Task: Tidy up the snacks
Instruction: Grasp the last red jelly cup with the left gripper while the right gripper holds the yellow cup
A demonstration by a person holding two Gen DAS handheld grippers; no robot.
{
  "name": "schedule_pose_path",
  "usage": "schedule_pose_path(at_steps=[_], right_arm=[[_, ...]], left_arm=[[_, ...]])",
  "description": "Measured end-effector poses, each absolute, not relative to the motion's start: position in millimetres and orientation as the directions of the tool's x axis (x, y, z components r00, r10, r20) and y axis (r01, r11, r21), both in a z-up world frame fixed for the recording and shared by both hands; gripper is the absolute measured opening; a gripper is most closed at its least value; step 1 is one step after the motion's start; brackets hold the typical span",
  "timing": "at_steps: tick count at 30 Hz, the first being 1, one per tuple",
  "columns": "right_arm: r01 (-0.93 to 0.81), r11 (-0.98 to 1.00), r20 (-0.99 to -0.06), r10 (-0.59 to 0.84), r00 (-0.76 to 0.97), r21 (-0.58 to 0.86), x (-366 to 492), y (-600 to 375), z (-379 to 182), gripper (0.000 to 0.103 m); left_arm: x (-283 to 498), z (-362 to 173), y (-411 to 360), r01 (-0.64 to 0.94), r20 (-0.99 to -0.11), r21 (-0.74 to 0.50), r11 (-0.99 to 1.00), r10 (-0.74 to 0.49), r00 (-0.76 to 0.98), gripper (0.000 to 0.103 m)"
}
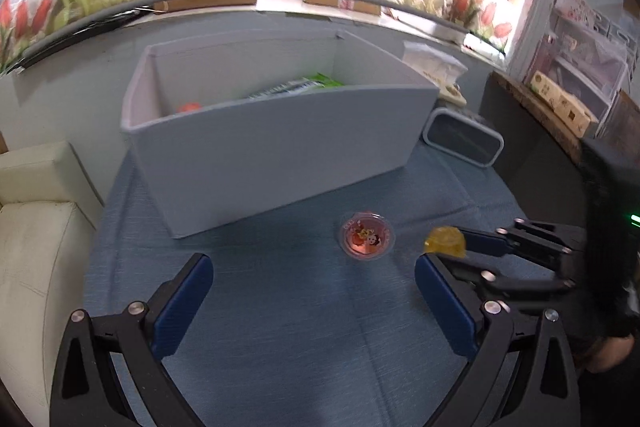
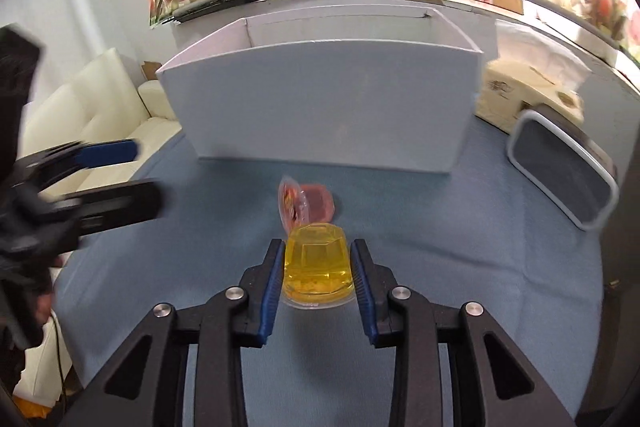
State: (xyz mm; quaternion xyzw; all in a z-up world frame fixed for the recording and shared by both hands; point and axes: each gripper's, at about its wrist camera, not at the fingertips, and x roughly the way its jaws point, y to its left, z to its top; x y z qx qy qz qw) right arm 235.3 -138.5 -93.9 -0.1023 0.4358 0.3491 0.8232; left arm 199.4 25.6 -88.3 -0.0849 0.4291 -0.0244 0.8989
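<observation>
With my right gripper (image 2: 317,269) clamped on the yellow jelly cup (image 2: 318,267) just above the blue cloth (image 2: 460,267), I judged the next move a carry over the white bin (image 2: 320,99), while my left gripper (image 1: 312,303) gaped empty near the pink jelly cup (image 1: 367,235).

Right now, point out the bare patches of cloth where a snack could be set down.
Free: the blue cloth between the left tool and the white box, and the strip between the box and the grey tray. Crowded: mid-cloth, where the pink jelly cup lies beside the yellow jelly cup gripped by the right tool.
</observation>
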Motion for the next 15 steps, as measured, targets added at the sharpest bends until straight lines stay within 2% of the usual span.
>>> schedule_pose_path(at_steps=[5,10,12,14,15], right_arm=[[-0.633,0.750,-0.779,0.507,0.369,0.189,206,-181,-90,0.036],[-0.611,0.758,-0.758,0.532,0.378,0.228,171,-220,-80,0.036],[-0.600,0.763,-0.750,0.539,0.384,0.241,162,-229,-76,0.036],[-0.587,0.768,-0.743,0.545,0.389,0.256,156,-239,-75,0.036],[-0.585,0.770,-0.740,0.545,0.393,0.256,153,-241,-74,0.036]], left_arm=[[227,-110,-11,0.010,-0.792,-0.142,0.990,-0.120,0.599,0.103],[252,-129,-42,0.064,-0.809,-0.035,0.997,-0.066,0.584,0.103],[261,-135,-40,0.026,-0.818,-0.038,0.999,-0.046,0.573,0.103],[269,-141,-37,-0.009,-0.833,-0.058,0.998,-0.043,0.552,0.101],[270,-143,-36,-0.015,-0.835,-0.068,0.998,-0.049,0.548,0.095]])
